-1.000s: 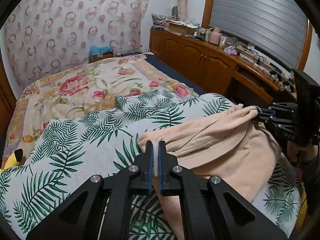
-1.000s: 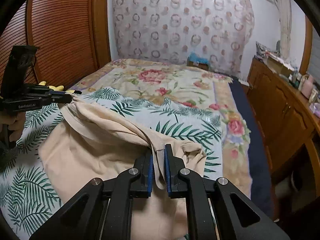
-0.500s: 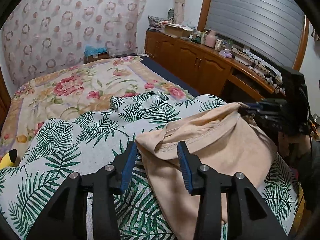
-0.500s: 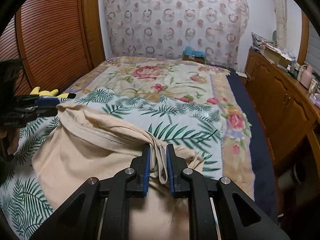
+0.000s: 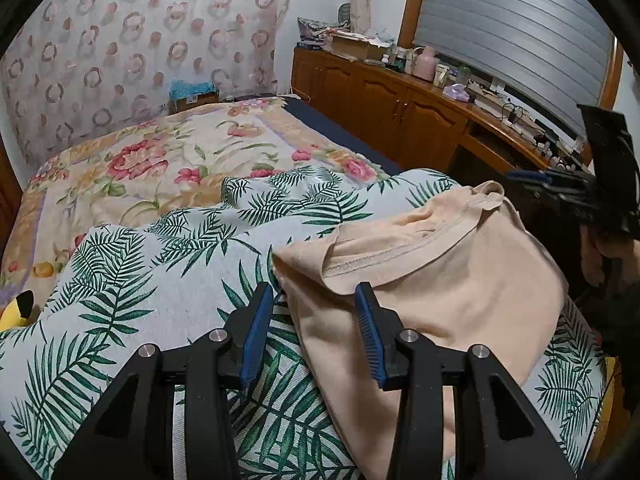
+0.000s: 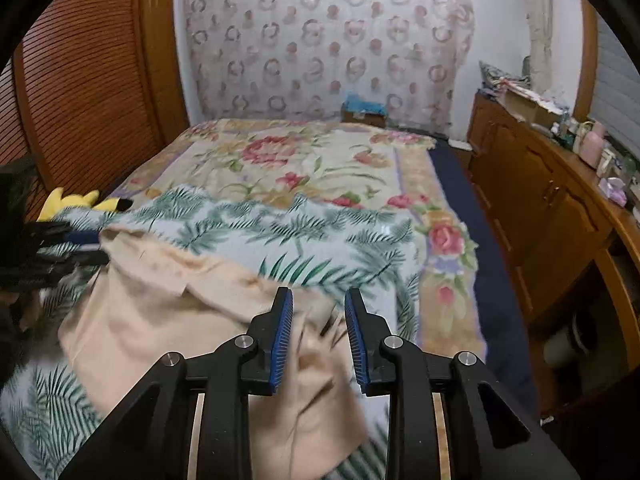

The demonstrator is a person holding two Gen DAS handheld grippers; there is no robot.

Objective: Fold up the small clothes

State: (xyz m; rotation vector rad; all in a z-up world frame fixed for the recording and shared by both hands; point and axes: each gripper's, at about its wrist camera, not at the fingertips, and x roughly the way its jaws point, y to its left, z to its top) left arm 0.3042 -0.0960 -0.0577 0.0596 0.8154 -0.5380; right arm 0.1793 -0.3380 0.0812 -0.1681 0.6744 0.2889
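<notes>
A peach garment (image 5: 440,280) lies folded on the palm-leaf cloth (image 5: 160,264) on the bed. My left gripper (image 5: 314,300) is open, its blue pads either side of the garment's left corner, holding nothing. In the right wrist view the garment (image 6: 160,304) lies below my right gripper (image 6: 318,304), which is open with the cloth loose and blurred between its pads. The right gripper also shows at the right edge of the left wrist view (image 5: 560,188), and the left one shows at the left edge of the right wrist view (image 6: 60,248).
A floral bedspread (image 5: 168,160) covers the far bed. A yellow plush toy (image 6: 80,202) lies by the wooden wardrobe (image 6: 80,92). A wooden cabinet (image 5: 400,108) cluttered with bottles runs along the bed's right side.
Both grippers let go of the garment: the left opened first, then the right. The garment's top edge has dropped onto the bed.
</notes>
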